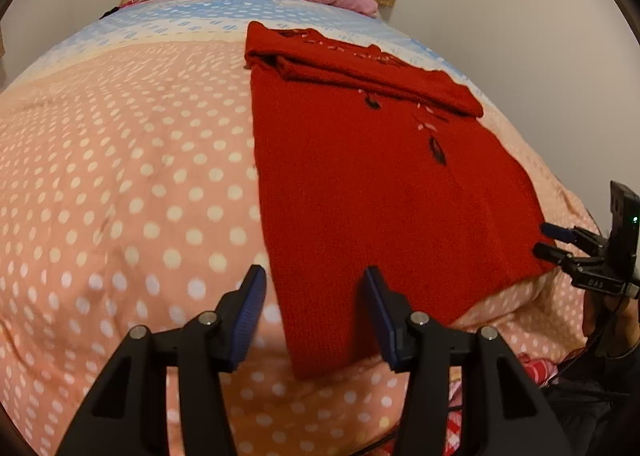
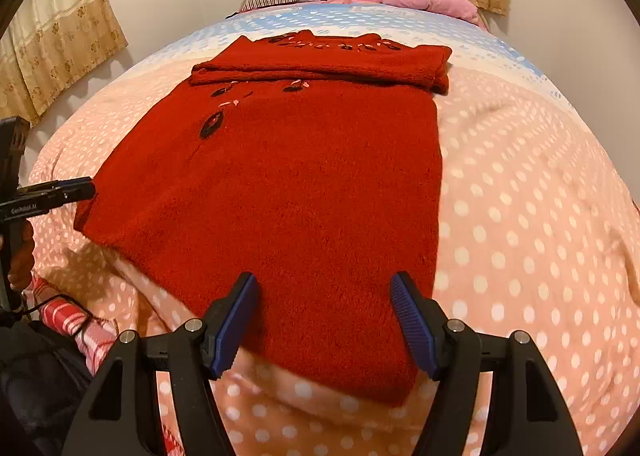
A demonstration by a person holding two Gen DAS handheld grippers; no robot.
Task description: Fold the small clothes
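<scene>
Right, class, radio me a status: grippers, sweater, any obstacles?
Left gripper open at sweater's near corner. Right gripper open over the near hem. Red sweater flat on bedspread, sleeves folded across. Nothing in the way.

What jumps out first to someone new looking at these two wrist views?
The red knit sweater, spread flat on the pink polka-dot bedspread with its sleeves folded across the top near the neckline. Then both grippers at its near hem: the left gripper at one corner, the right gripper at the other, jaws apart, neither pinching cloth yet.
</scene>
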